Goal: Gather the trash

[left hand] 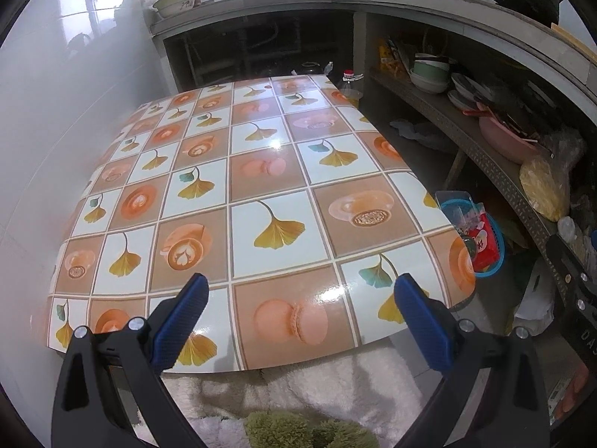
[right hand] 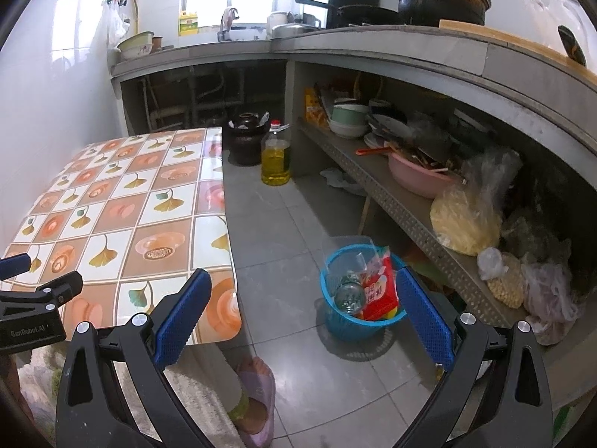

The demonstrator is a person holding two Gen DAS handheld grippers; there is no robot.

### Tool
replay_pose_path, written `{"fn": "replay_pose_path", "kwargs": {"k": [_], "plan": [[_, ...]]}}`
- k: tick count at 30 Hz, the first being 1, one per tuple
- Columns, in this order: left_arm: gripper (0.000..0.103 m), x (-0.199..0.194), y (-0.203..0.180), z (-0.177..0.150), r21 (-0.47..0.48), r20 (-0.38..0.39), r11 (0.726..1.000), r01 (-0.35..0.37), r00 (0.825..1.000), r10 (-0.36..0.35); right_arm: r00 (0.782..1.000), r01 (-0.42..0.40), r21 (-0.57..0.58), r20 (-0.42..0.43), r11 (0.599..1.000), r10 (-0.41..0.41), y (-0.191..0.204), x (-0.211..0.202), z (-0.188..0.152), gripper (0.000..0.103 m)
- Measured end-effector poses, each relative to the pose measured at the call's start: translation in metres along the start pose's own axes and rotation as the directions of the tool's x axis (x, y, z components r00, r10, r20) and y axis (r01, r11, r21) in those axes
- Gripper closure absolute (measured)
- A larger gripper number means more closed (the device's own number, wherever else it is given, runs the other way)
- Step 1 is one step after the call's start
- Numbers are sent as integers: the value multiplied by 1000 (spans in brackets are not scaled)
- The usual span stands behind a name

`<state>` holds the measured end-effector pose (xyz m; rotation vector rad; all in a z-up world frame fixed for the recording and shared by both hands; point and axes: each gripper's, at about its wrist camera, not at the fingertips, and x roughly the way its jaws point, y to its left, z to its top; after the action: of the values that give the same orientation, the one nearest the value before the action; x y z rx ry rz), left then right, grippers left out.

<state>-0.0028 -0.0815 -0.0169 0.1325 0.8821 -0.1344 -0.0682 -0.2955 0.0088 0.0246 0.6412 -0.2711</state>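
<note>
The big worktop (left hand: 261,194) has a shiny cloth with squares of yellow leaves, coffee cups and pink cookies. Its top is bare in both views. It stands beside a white wall (left hand: 56,112).

To the right of the worktop is the grey tile floor (right hand: 283,224). Along the far side of the floor runs a long grey shelf (right hand: 391,194) full of bowls, a pink tub (right hand: 418,175) and bags of food.

On the floor, between the worktop and the shelf, sits a small blue basket (right hand: 350,321). The trash is inside it: a red snack bag (right hand: 380,291), a clear plastic cup (right hand: 347,254) and a shiny round thing I cannot name. A bottle of yellow oil (right hand: 276,160) stands farther back on the floor, next to a dark jar (right hand: 246,138).

The left tool (left hand: 298,298) hangs over the near edge of the worktop. Its blue fingers (left hand: 183,321) are spread wide and hold nothing.

The right tool (right hand: 304,302) hangs over the floor, near the basket. Its blue fingers (right hand: 425,317) are spread wide too, with nothing between them.

A foot in a purple slipper (right hand: 257,403) stands on the floor below.
</note>
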Motion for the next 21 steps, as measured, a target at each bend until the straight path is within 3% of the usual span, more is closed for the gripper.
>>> {"fn": "replay_pose_path", "kwargs": {"k": [21], "plan": [[5, -2, 20, 2, -107, 11, 994, -24, 1000, 26, 1000, 14, 31, -5, 999, -14, -12, 3, -1, 8]]}}
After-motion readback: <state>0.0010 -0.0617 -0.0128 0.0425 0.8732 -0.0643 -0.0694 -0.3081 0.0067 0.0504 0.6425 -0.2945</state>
